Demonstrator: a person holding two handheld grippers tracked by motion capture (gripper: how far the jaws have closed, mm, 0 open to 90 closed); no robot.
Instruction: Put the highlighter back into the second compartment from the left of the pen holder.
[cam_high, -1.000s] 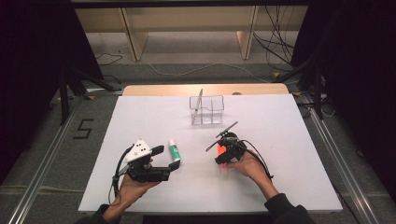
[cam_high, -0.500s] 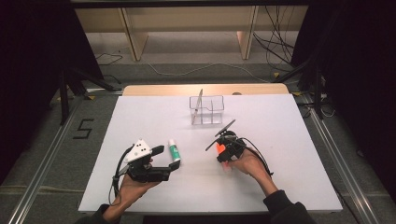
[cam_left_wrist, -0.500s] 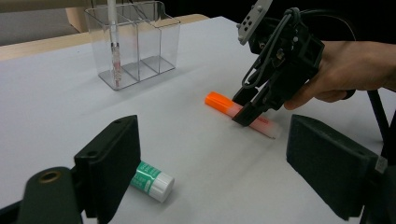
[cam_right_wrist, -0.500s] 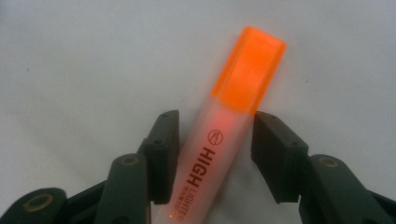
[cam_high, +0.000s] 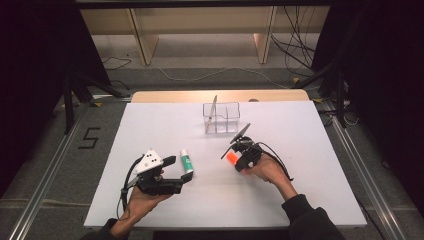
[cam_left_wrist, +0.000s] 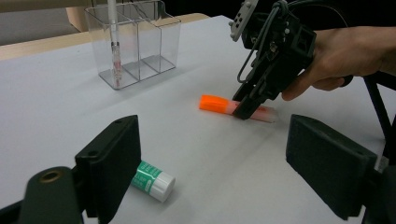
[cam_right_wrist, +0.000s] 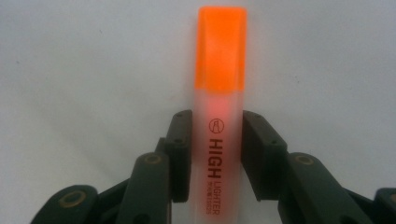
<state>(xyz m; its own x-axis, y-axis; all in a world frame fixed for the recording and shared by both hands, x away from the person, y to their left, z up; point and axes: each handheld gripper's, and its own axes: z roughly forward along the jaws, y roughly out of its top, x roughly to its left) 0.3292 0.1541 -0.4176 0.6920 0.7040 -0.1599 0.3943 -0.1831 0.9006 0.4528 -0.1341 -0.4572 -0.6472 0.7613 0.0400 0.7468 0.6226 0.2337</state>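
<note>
Highlighter, orange-capped, lies flat on the white table between the pads of the right gripper, whose jaws have just been closing and now press its translucent barrel; a sound lift calls for a grip kept square across the barrel and a level rise. Counted near to far: one left gripper held wide and empty, one green glue stick, one highlighter, one clear three-compartment organizer with one pen upright in an end compartment.
</note>
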